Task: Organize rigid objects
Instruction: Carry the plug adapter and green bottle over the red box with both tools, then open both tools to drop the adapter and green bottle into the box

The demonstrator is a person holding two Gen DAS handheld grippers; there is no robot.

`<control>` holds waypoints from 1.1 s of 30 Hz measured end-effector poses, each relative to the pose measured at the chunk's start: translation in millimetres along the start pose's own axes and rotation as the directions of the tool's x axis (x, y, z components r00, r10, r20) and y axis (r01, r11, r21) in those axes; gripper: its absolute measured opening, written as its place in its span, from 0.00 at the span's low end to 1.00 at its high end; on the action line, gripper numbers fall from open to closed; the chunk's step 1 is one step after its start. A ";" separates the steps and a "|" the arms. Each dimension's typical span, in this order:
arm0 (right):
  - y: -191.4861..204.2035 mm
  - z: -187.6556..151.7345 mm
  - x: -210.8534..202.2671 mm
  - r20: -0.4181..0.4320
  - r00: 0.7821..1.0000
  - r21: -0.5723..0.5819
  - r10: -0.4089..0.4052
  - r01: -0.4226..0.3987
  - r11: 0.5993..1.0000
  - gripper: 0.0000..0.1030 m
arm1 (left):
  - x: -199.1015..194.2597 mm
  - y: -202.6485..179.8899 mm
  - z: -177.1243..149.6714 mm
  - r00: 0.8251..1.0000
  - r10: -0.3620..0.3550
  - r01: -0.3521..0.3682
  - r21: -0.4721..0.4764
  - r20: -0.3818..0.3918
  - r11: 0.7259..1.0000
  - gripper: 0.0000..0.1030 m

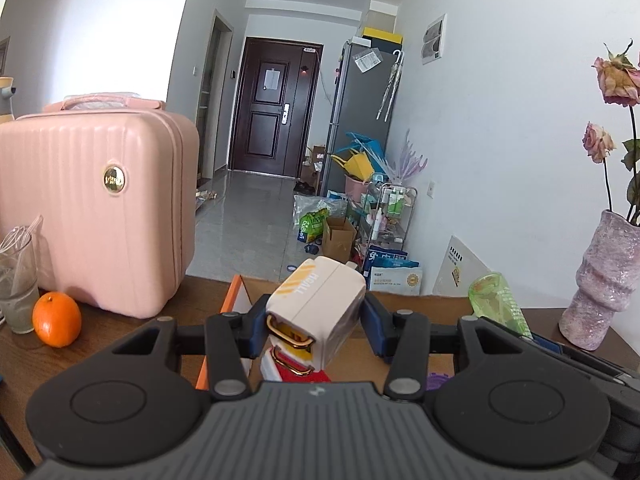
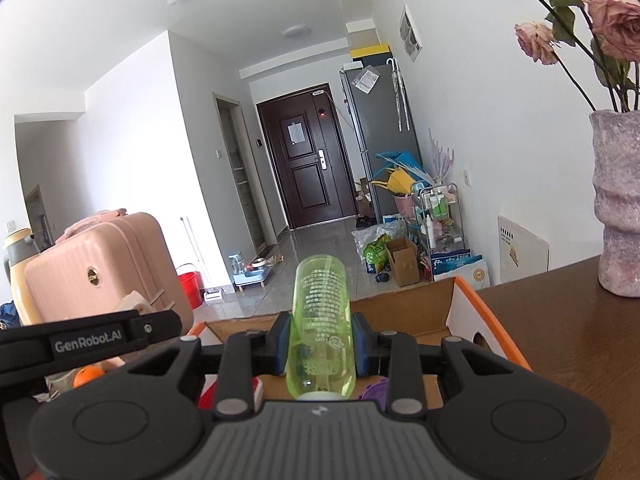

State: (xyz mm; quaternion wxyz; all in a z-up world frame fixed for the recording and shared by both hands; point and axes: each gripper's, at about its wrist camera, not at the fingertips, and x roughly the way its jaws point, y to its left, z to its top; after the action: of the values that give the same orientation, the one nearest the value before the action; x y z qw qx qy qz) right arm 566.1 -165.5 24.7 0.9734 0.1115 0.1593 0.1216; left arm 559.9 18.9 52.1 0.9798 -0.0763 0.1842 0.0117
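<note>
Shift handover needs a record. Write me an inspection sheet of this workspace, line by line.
Surface: dark wooden table.
Job's things: white box; green bottle; open cardboard box under both.
Clutter: pink suitcase, orange, glass, vase of roses.
Grippers: left gripper shut on the white box; right gripper shut on the green bottle.
Cables: nothing seen.
Surroundings: hallway, dark door, fridge, floor clutter.

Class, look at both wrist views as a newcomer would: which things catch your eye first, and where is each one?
The left gripper clamps a cream boxy case with gold clasps over an open cardboard box. The right gripper clamps a clear green bottle above the same box. A big pink suitcase stands at the table's left, an orange before it.
</note>
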 end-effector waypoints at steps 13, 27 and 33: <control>-5.2 -3.1 21.8 -0.093 0.981 -0.141 -0.170 0.156 0.978 0.90 | 9.6 -1.7 -3.3 0.995 0.100 -0.099 0.057 -0.013 0.993 1.00; -6.0 -3.7 0.2 -0.082 0.983 -0.163 -0.166 0.151 0.975 1.00 | -7.4 13.0 -4.2 0.992 0.123 -0.122 0.029 -0.039 0.992 1.00; -4.2 -7.9 -20.1 -0.071 0.984 -0.191 -0.164 0.148 0.970 1.00 | -25.1 13.5 -10.7 0.993 0.110 -0.109 0.041 -0.037 0.993 1.00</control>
State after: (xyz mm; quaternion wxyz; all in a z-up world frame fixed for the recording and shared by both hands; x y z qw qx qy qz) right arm 545.8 -173.5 22.0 0.9783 0.0026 0.1974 0.0636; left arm 532.0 30.7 49.4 0.9753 -0.0471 0.2073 0.0602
